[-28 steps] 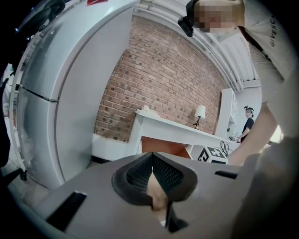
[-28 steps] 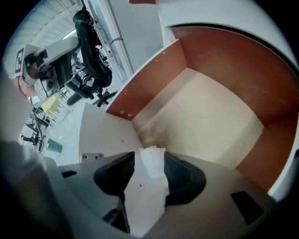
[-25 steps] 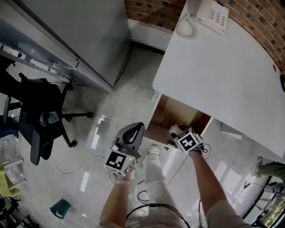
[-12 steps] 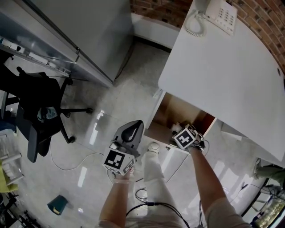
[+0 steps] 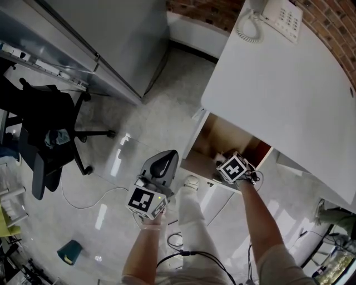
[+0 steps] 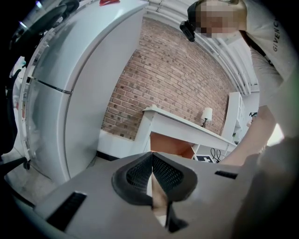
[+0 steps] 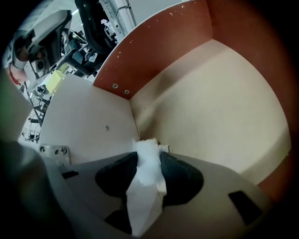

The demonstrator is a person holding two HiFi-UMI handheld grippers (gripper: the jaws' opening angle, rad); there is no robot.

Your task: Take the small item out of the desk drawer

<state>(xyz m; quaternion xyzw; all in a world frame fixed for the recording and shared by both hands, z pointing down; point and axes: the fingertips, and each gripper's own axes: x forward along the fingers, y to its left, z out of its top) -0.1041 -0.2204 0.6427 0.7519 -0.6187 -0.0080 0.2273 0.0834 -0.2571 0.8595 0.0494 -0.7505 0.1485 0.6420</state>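
Observation:
The desk drawer (image 5: 214, 139) stands pulled out under the white desk (image 5: 278, 83), its pale floor (image 7: 210, 102) bare. A small white crumpled item (image 7: 147, 161) lies in its near corner. My right gripper (image 7: 148, 163) points steeply down into the drawer. Its jaws have just been closing, and the item now fills the gap between the dark pads (image 7: 180, 175). From the head view the marker cube covers this gripper (image 5: 228, 163) and most of the item. My left gripper (image 5: 169, 156) hangs over the floor left of the drawer, shut and empty (image 6: 152, 161).
A black office chair (image 5: 44, 139) stands at the left beside a grey cabinet (image 5: 111, 39). A white telephone (image 5: 278, 14) sits on the desk's far end. Cables (image 5: 178, 242) trail on the glossy floor by the person's shoe (image 5: 192, 183).
My right gripper has sunk a little deeper into the drawer's near corner. The left gripper has kept its place.

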